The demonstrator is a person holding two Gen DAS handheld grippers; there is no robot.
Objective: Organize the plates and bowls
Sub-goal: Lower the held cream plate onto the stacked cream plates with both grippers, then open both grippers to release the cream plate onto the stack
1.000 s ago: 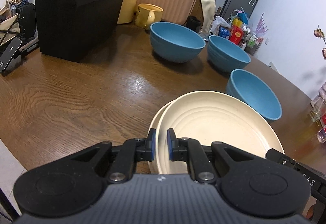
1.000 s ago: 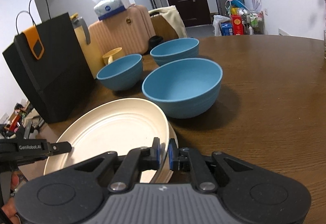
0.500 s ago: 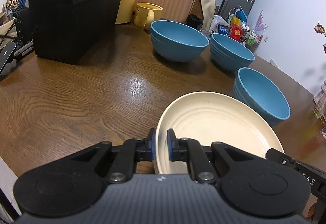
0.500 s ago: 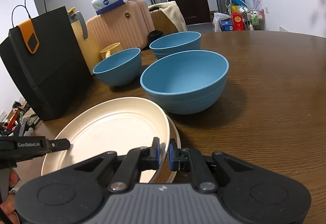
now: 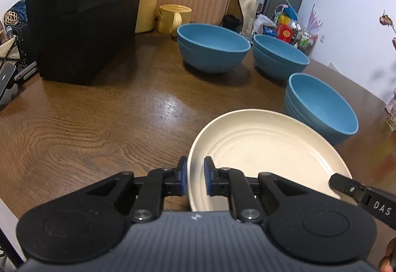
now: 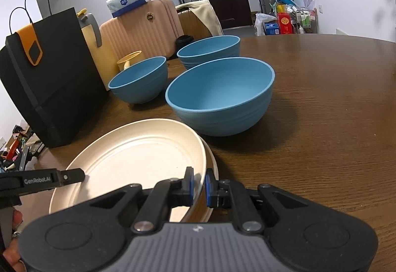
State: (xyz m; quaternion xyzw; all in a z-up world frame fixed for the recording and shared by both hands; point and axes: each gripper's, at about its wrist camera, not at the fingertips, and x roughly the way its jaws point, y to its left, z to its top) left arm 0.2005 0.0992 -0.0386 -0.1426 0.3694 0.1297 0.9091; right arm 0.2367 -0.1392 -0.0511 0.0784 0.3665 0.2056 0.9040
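Since the earlier frame the top cream plate [image 5: 267, 148] has slid squarely over the lower plate [image 6: 212, 160]. Left gripper [image 5: 194, 179] and right gripper [image 6: 198, 184] pinch opposite rims, seemingly tight. Three blue bowls [image 5: 212, 47] sit empty above.

Brown wooden table [image 5: 104, 123] carries three blue bowls [image 5: 212, 49], cream plates [image 6: 212, 165] (stacked), black bag [image 5: 81, 12].

lower plate [image 6: 213, 165] – mostly hidden under top plate [image 6: 138, 148]
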